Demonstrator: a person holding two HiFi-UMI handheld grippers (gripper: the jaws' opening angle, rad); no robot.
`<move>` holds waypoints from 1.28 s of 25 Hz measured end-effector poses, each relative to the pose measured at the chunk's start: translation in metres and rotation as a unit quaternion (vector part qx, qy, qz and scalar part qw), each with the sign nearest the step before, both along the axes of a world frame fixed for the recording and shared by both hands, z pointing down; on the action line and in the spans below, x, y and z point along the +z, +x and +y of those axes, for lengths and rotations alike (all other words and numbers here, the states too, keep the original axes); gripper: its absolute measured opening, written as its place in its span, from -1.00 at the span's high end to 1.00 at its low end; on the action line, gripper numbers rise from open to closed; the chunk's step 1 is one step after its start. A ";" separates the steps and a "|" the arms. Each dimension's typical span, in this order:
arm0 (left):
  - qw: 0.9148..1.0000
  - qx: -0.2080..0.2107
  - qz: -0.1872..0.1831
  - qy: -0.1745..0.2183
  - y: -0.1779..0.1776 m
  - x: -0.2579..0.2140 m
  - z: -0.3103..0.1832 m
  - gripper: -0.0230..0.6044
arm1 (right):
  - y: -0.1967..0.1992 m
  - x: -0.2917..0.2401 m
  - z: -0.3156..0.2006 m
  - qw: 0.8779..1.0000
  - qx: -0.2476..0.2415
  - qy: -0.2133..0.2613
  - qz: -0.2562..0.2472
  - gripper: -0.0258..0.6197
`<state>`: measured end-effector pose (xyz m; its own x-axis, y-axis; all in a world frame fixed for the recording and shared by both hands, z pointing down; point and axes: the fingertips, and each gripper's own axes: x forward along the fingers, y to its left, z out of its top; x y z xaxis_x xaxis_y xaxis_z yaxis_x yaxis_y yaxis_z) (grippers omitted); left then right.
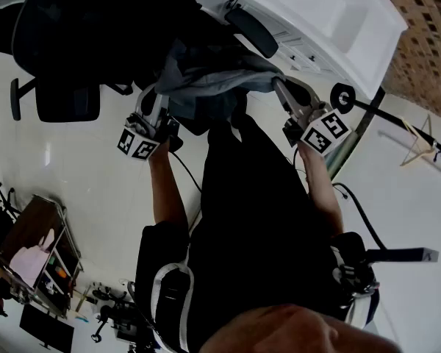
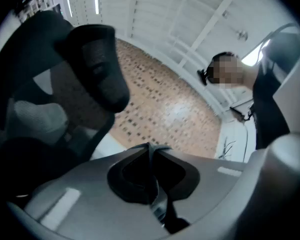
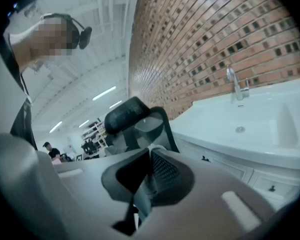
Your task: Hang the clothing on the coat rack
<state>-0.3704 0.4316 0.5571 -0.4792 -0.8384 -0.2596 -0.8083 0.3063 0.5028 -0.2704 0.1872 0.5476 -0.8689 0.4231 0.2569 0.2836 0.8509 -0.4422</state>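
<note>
your left tool [image 2: 151, 148] and right tool [image 3: 150, 150] are both clenched on the grey garment [image 1: 209, 79], which hangs bunched between them in front of you, close by the black office chair [image 1: 66, 43], with the white washbasin [image 1: 331, 13] just beyond.

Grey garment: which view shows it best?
Head view: most of the grey garment shows, bunched between the left gripper and right gripper. Each gripper view shows only a thin sliver of fabric pinched in its shut jaws.
</note>
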 end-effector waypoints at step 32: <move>0.710 0.536 -0.026 0.456 0.456 -0.577 -0.859 0.90 | 0.662 -0.549 -0.648 0.715 0.359 0.189 -0.570 0.88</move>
<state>0.0852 -0.4276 -0.0198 0.3372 -0.1850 -0.9231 -0.3556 -0.9329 0.0571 0.3915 -0.4608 -0.0016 -0.5633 -0.1493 -0.8126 -0.2936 0.9555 0.0280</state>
